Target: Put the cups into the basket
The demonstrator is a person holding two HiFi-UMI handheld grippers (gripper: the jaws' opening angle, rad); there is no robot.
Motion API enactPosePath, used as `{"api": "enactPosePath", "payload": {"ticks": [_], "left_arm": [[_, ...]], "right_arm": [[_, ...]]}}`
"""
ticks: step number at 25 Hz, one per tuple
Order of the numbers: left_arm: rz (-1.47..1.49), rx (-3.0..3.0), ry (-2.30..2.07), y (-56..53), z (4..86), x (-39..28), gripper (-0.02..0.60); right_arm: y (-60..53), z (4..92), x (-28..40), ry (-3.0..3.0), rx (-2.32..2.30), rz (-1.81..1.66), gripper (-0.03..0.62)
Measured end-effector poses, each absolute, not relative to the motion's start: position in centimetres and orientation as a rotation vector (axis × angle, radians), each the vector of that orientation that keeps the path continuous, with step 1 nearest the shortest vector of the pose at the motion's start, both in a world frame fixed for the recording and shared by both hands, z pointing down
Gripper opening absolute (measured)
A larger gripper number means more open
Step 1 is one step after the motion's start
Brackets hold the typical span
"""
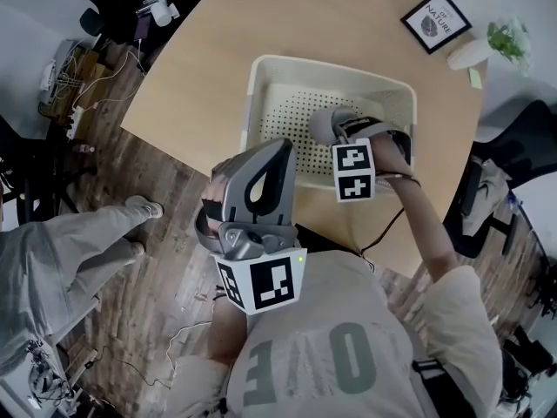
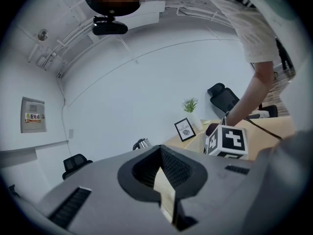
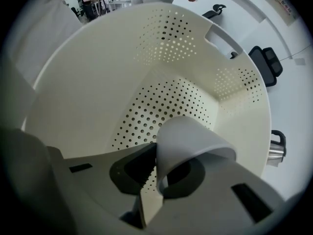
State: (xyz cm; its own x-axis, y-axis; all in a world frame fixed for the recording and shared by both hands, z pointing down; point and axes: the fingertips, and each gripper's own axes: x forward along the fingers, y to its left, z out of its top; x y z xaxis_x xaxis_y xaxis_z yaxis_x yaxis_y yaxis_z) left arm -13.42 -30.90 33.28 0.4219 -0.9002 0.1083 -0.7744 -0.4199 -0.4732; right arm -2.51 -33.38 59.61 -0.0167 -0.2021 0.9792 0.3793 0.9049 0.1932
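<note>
A white perforated basket [image 1: 261,85] stands on the round wooden table [image 1: 200,68]. Inside it my right gripper [image 1: 344,131] is shut on the wall of a grey cup [image 1: 324,126], held just above the basket's floor. In the right gripper view the cup [image 3: 190,141] is pinched at its rim by that gripper [image 3: 157,180], with the basket's holed walls [image 3: 98,82] all around. My left gripper [image 1: 278,153] is raised off the table near the basket's front edge. Its jaws are shut with nothing in them, and in the left gripper view this gripper [image 2: 164,180] points up at the room.
At the table's far right stand a framed picture [image 1: 436,20] and a potted plant [image 1: 489,43]. A person's legs [image 1: 78,242] are on the wooden floor at the left, near cables. Office chairs stand around. A metal kettle [image 3: 276,146] shows beyond the basket.
</note>
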Motion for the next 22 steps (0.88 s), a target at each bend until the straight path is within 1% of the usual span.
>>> {"api": "enactPosePath", "payload": {"ticks": [8, 13, 18, 20, 21, 22], "left_arm": [[-0.504, -2.34, 1.447, -31.3, 34.0, -14.0, 0.006], [-0.504, -2.343, 1.448, -31.3, 34.0, -14.2, 0.006], [-0.506, -2.348, 1.447, -31.4, 34.1, -14.3, 0.006], [-0.508, -2.351, 1.448, -31.4, 34.2, -14.3, 0.006], [-0.506, -2.351, 1.448, -31.4, 34.1, -14.3, 0.006], [-0.504, -2.351, 1.446, -31.4, 34.1, -14.2, 0.005]], "right_arm": [[-33.8, 60.6, -2.4, -1.496, -0.167, -0.39, 0.031], [-33.5, 59.9, -4.1, -1.6, -0.098, -0.231, 0.032], [-33.8, 59.4, -4.5, -1.664, -0.021, -0.191, 0.04], [-33.9, 59.1, -4.7, -1.684, 0.01, -0.183, 0.049], [-34.0, 58.9, -4.8, -1.699, 0.024, -0.171, 0.067], [-34.0, 58.6, -4.9, -1.715, 0.035, -0.156, 0.1]]}}
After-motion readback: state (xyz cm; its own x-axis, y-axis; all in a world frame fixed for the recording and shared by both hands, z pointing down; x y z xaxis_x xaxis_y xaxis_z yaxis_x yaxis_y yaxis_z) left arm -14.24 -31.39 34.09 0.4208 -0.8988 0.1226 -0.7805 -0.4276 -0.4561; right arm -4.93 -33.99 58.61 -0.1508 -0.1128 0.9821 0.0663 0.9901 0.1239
